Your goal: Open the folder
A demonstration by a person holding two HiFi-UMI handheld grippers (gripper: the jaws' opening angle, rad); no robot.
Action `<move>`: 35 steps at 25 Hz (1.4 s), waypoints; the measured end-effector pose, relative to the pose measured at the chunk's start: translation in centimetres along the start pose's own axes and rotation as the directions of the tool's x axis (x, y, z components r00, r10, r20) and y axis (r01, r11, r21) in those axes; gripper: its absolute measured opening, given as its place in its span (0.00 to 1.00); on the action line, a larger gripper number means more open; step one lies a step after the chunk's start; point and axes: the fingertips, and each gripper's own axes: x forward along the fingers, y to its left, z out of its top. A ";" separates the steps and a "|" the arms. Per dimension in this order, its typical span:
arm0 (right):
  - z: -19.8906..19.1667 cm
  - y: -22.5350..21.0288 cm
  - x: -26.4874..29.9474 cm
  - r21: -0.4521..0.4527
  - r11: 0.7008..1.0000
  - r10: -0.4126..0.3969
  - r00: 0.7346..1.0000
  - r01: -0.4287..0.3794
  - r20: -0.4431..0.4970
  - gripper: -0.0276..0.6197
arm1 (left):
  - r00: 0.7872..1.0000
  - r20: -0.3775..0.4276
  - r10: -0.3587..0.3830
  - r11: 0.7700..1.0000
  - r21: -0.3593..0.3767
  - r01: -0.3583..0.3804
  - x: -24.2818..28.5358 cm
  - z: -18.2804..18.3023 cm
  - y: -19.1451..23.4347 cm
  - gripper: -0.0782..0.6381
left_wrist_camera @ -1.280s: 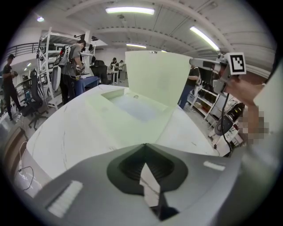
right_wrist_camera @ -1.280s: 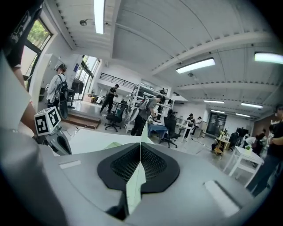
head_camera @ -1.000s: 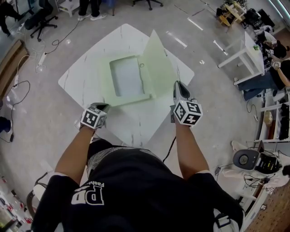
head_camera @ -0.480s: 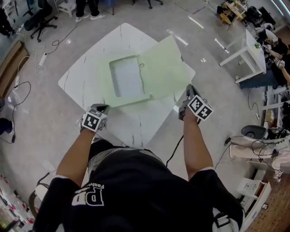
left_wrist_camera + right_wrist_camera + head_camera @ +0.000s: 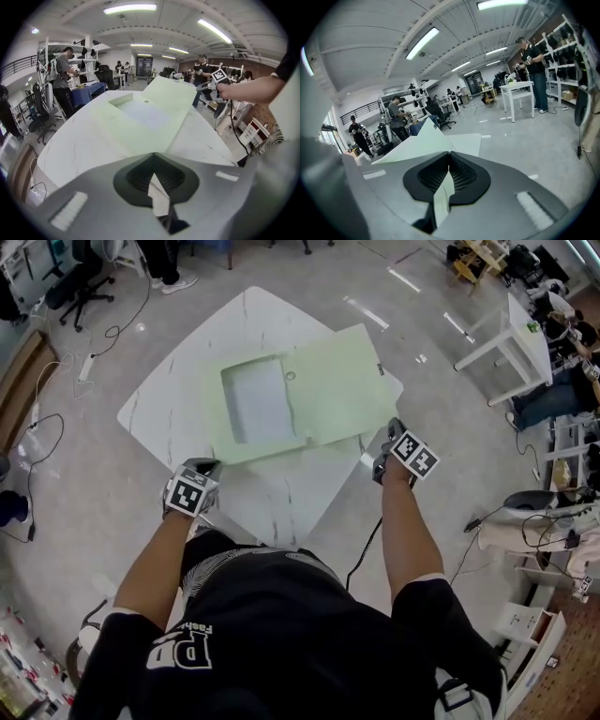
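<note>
Folder (image 5: 328, 395) flatter, beside right hand-held gripper (image 5: 390, 434)

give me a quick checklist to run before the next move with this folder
1. folder cover lies open and flat: ok.
2. left gripper jaws together, nothing held: ok.
3. right gripper jaws together, nothing between them: ok.
4. cover fully supported by the table: not ok, its far corner overhangs the edge.
5. pale sheet in the folder's recess sits secure: cannot tell.
</note>
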 end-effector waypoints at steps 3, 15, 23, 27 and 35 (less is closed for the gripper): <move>-0.7 -1.4 1.0 0.014 0.999 -0.033 0.999 0.034 -0.028 0.05 | 1.000 -0.001 -0.005 1.000 -0.010 0.005 -0.2 0.1 0.0 0.18; -4.8 -5.4 4.8 0.015 0.994 -0.104 0.986 0.107 -0.133 0.06 | 0.999 -0.029 -0.030 0.999 -0.034 0.029 0.7 -0.7 0.8 0.18; -6.8 -6.7 6.0 0.030 0.991 -0.125 0.976 0.132 -0.181 0.07 | 0.999 -0.019 -0.040 0.998 -0.052 0.039 0.7 -0.7 0.9 0.18; -7.2 -7.0 6.2 0.043 0.990 -0.123 0.974 0.134 -0.191 0.08 | 0.999 -0.014 -0.040 0.998 -0.058 0.039 0.6 -0.7 0.9 0.18; -7.5 -7.5 6.6 0.089 0.988 -0.107 0.969 0.129 -0.222 0.10 | 0.999 -0.016 -0.046 0.997 -0.066 0.044 0.6 -0.7 0.9 0.18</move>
